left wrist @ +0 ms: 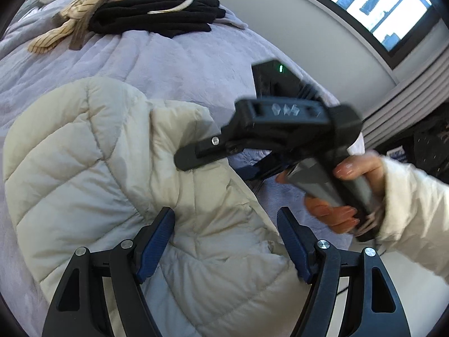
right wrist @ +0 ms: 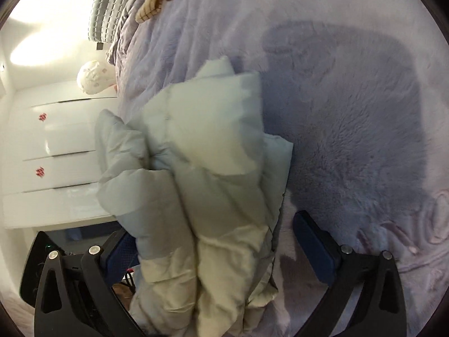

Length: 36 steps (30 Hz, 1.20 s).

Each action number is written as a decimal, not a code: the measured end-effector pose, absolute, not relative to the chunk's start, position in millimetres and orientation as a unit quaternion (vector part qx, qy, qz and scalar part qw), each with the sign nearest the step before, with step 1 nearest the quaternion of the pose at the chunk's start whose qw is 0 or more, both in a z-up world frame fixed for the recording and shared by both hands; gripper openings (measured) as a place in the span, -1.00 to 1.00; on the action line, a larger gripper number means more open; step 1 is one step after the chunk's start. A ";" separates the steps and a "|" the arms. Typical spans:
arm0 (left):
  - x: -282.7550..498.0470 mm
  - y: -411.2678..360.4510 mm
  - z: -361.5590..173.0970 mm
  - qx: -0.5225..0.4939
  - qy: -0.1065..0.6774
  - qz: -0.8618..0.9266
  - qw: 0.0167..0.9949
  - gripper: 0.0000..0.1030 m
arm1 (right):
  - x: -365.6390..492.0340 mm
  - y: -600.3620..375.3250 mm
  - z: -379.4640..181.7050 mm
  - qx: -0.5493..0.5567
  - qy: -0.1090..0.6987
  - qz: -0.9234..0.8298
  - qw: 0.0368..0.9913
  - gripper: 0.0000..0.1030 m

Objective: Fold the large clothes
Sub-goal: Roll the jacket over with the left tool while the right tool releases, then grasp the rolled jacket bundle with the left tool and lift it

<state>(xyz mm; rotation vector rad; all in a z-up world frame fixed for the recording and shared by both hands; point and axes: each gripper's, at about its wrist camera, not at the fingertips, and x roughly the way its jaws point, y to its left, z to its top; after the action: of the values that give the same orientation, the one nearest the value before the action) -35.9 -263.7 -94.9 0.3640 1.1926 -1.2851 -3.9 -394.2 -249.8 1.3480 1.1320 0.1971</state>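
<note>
The left gripper point(left wrist: 226, 241) had its blue-padded jaws spread wide, with the cream quilted puffer jacket point(left wrist: 92, 168) lying between and beneath them but not pinched. Whether the pads touched the fabric could not be told. The right gripper point(right wrist: 213, 255) also stood wide open in its own view, its pads set either side of a bunched, raised fold of the same jacket point(right wrist: 207, 168) without closing on it. In the left wrist view one black finger of that right gripper point(left wrist: 190, 160) lay over a puffed edge of the jacket at about 1 o'clock from the left jaws, the person's right hand point(left wrist: 345, 191) wrapped round its handle at 3 o'clock.

The jacket lay on the lilac plush bedspread point(left wrist: 174, 64), heaped rather than flat, its quilted body toward 10 o'clock.

It looked light and soft, full of air, so it would probably spring back after each fold and need pressing down. The smooth shell seemed slippery, and a shallow pinch on a single puffed channel would likely slide off. A better hold would be on a stitched seam or a hem edge, where the filling is thin and the pads can bite through both layers.

Farther off, at 12 o'clock, a pile of black folded clothes point(left wrist: 157, 16) and a cream striped garment point(left wrist: 92, 2) sat at the far end of the bed.
</note>
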 end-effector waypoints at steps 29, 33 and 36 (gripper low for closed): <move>125.4 -121.1 -187.4 -0.169 0.661 -0.490 0.543 0.47 | 3.4 -394.1 -268.6 0.591 0.489 0.102 0.634 0.99; 135.8 -92.3 -185.4 -0.193 0.657 -0.481 0.547 0.47 | 4.5 -391.7 -267.5 0.584 0.495 0.102 0.635 0.99; 137.2 -89.6 -194.5 -0.207 0.664 -0.487 0.529 0.47 | 2.7 -392.7 -270.1 0.587 0.493 0.106 0.633 0.99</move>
<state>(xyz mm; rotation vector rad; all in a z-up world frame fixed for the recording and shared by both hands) 137.2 -89.6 -194.5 -0.4947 1.5862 -1.1621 2.7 -392.7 -270.1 1.3433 1.1284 0.2418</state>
